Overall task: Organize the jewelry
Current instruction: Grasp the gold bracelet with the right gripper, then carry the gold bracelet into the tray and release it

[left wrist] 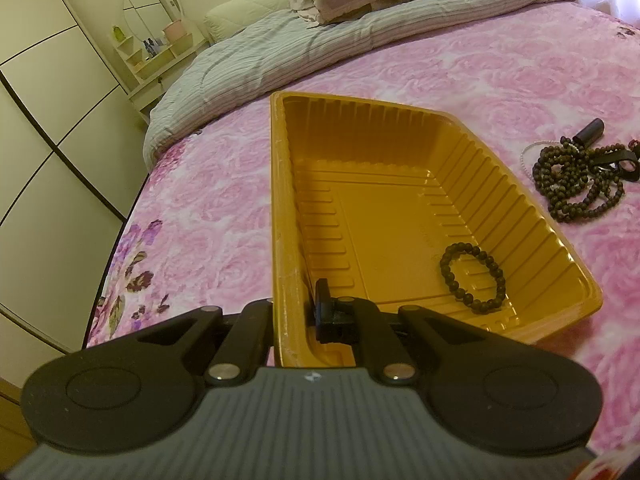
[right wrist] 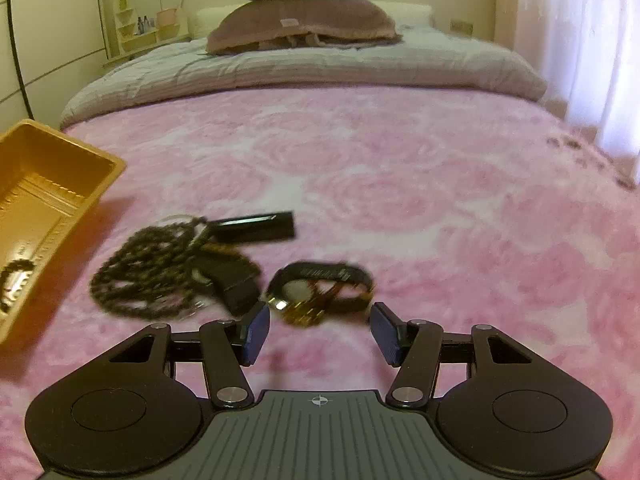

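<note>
Left gripper (left wrist: 298,316): jaws clamped on the near wall of the ribbed orange plastic tray (left wrist: 460,148). Dark beaded bracelet (left wrist: 472,276) lies inside, ahead and right of those jaws. Right gripper (right wrist: 318,332): jaws spread, black-strapped gold watch (right wrist: 320,294) just ahead between them; tangled dark bead necklaces (right wrist: 156,272) ahead-left, on the pink rose-patterned bedspread (right wrist: 400,184).

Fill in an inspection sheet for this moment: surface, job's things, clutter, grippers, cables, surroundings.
Surface: pink floral bedspread.
Job's things: gold tray holding one bead bracelet; outside it, a long bead strand tangled with dark items, and a wristwatch.
Clutter: black oblong object by the pile; blurred.
Grippers: left gripper shut on the tray's near wall; right gripper open, just short of the wristwatch.
Cables: nothing seen.
Surroundings: folded grey quilt, stacked pillows, wardrobe, shelf with round mirror.
</note>
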A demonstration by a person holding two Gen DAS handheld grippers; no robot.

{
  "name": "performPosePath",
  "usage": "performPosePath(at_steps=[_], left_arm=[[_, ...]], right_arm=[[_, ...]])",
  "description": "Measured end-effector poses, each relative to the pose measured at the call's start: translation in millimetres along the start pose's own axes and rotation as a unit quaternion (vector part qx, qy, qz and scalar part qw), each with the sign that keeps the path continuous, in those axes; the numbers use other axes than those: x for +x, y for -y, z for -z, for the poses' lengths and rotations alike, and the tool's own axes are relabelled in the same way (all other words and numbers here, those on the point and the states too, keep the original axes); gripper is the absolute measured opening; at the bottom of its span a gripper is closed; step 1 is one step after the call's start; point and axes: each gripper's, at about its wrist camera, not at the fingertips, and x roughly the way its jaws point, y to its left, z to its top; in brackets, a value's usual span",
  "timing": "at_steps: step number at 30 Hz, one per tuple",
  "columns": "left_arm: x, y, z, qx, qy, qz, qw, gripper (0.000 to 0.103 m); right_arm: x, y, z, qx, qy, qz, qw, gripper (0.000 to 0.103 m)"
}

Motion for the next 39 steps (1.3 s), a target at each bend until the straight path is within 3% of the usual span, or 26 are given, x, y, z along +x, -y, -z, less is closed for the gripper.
performPosePath(at_steps=[6,11,19,22,24,39], left_arm=[[0.4,-0.1,0.5,0.001,0.0,-0.002,1.0,0.004],[1.5,-0.2,0.2,0.001,-0.001,-0.003,1.0,0.004],[1.4,1.7,-0.3,0.001,-0.001,-0.004,1.0,0.004],[1.3,1.9,-0.4,0.001,-0.001,-0.004,1.0,0.004],[1.4,1.8,-0.3,0.001,0.0,-0.005,1.0,0.004],[0.6,1.9,-0.7,0.002,-0.001,-0.005,1.0,0.004]], right_arm=[[18.9,15.6,-6.2,-0.026,-0.014,0.011,1.0,0.056],[29.1,22.1,-9.4,-0.046,-0.025,0.003,0.999,0.037],[22.9,23.0,12.2,-0.043,-0.031,-0.002,0.999,0.033],[20.3,24.7,15.3,-0.039,-0.021,-0.014,0.999,0.02],[20.0,24.7,14.9,-0.042,-0.018,-0.016,0.999,0.006],[-4.4,18.6,17.3,-0.032,0.005,0.006,0.999,0.0]])
